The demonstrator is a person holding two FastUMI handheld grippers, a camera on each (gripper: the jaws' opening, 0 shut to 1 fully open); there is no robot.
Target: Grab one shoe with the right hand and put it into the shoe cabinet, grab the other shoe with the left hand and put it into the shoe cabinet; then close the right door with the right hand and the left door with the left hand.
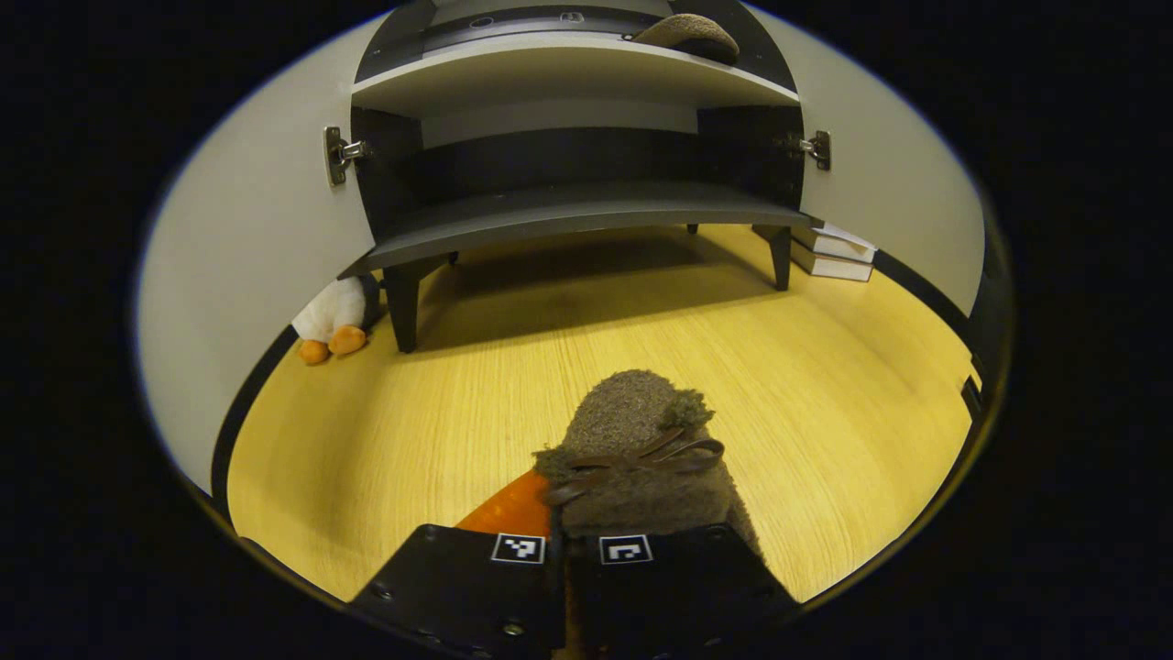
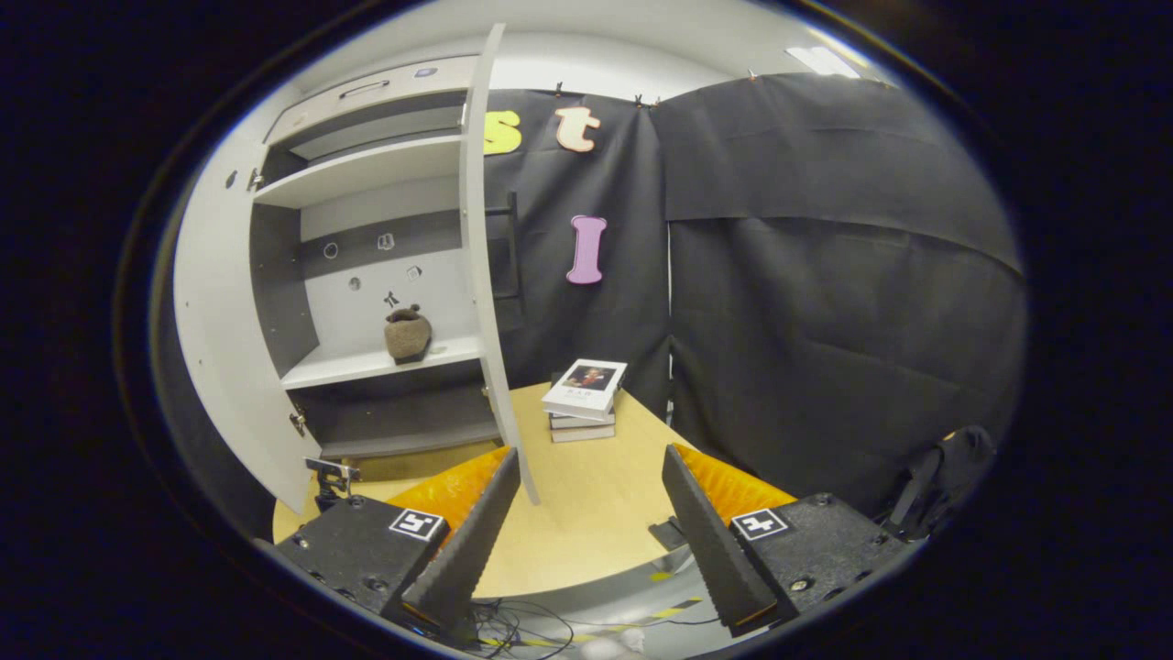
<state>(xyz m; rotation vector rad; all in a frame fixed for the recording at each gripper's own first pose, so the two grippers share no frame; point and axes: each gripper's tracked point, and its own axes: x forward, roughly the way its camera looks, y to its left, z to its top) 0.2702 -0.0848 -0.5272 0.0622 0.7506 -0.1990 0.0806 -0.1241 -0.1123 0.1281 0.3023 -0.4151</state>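
Note:
In the left gripper view my left gripper is shut on a fuzzy brown shoe with a dark bow, held low over the wooden floor, toe toward the cabinet. The shoe cabinet stands ahead with both doors open. The other brown shoe lies on its white shelf at the right. In the right gripper view my right gripper is open with nothing between its fingers, back from the cabinet. That shelved shoe shows there on the shelf, behind the open right door.
A stuffed penguin toy lies by the cabinet's left leg. A stack of books rests at the cabinet's right side, seen too as books on the floor. Black cloth walls the booth at the right. Cables lie on the floor near my right gripper.

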